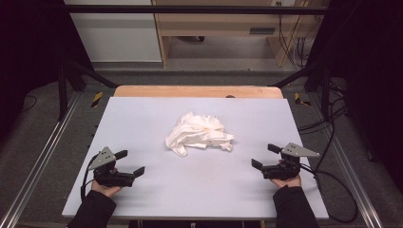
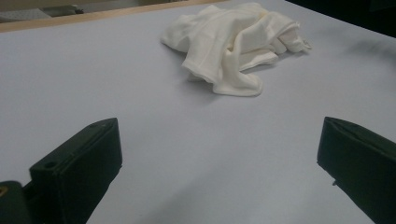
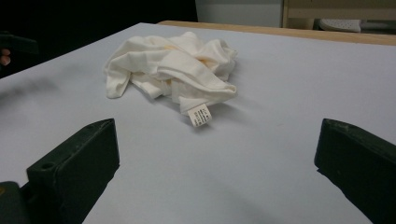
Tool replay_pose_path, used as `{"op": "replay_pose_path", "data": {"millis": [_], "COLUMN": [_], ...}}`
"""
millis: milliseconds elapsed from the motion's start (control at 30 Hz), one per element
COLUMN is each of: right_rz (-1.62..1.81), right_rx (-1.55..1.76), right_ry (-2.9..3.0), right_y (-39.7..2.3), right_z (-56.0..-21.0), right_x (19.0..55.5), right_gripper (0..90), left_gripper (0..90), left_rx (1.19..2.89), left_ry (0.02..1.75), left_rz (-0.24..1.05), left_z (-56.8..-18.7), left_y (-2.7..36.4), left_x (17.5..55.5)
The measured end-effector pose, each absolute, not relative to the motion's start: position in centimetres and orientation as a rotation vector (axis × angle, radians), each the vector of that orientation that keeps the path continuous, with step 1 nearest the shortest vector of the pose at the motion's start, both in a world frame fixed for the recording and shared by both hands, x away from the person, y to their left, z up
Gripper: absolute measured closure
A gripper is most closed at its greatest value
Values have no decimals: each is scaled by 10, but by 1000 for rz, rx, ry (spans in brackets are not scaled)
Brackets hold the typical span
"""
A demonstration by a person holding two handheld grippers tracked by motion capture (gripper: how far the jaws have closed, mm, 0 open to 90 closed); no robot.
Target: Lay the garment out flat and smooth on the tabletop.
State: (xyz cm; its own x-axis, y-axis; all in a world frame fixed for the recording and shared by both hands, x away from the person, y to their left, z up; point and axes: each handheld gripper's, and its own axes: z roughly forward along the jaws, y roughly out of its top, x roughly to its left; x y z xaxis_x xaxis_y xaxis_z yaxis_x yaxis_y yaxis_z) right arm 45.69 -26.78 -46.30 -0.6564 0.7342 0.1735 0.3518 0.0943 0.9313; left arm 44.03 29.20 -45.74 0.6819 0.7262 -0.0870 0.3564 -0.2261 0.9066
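a crumpled white garment point(image 1: 199, 134) lies in a heap at the centre of the high view, on the pale grey table point(image 1: 142, 118), with a small sewn-in label point(image 3: 201, 115) showing at its near edge in the right gripper view. the left gripper point(image 1: 130, 163), at lower left of the frame, and the right gripper point(image 1: 265, 156), at lower right, sit well apart from the cloth, each with jaws spread wide and holding nothing. beyond the table's wooden far edge point(image 1: 197, 91) stands a light wood shelf unit point(image 1: 223, 23).

Grey floor point(image 1: 214, 76), wooden shelf unit point(image 1: 218, 23) beyond the table; dark sides.
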Motion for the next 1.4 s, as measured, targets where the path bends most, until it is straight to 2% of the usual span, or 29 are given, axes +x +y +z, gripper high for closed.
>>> {"op": "replay_pose_path", "data": {"millis": [800,1400], "right_rz": [1570,1549], "right_rx": [1063,1001], "right_ry": [2057,2102], "right_y": [-265,-245], "right_z": [-462,-448], "right_x": [458,464], "right_gripper": [4,6], "left_gripper": [0,0], "left_rx": [1846,1849], "left_ry": [874,910], "left_rz": [436,437], "left_z": [-457,-441], "left_y": [290,276], "left_x": [442,449]}}
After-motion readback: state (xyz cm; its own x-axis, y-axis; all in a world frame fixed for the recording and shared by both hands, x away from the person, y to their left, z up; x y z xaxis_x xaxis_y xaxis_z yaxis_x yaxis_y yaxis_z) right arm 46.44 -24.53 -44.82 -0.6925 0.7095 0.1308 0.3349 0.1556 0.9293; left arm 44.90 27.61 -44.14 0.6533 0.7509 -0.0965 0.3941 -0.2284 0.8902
